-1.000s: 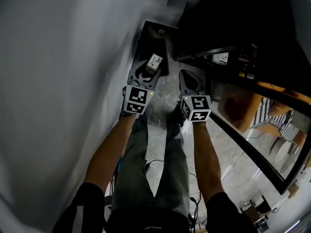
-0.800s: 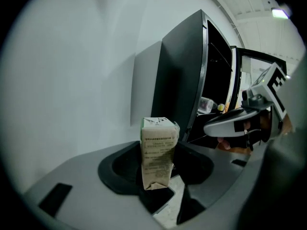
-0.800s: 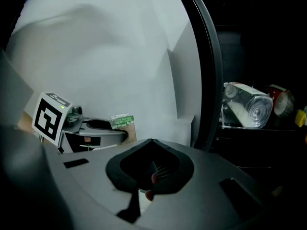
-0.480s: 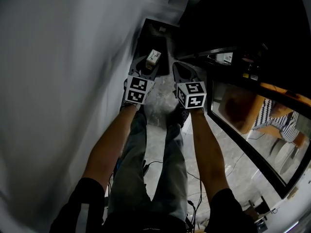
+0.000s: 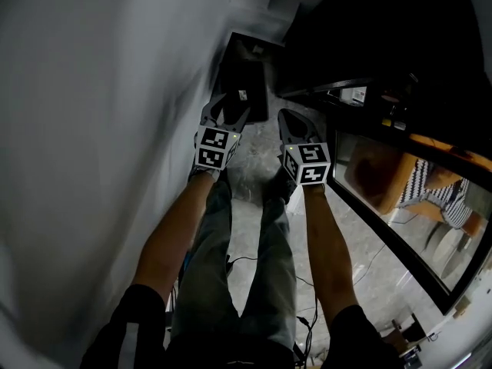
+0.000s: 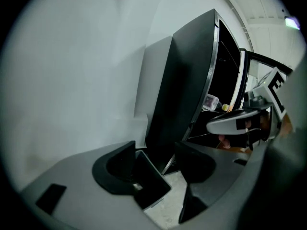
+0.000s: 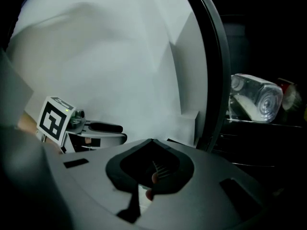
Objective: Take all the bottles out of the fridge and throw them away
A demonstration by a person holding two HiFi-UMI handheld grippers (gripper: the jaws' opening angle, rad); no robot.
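Held over the black bin (image 5: 247, 71) to let go, the left gripper (image 5: 231, 108) has just spread its fingers, now empty (a white-labelled bottle (image 5: 242, 94) seems to lie inside), while the right gripper (image 5: 290, 120) keeps its fingers closed on nothing and a clear bottle (image 7: 254, 102) lies in the fridge (image 5: 361, 44).

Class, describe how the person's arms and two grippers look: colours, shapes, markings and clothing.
The left gripper and right gripper are both grey, tapering to dark fingers, each carrying a white cube printed with black square markers. The forearms are bare; short black sleeves, a pale stripe on the left one.
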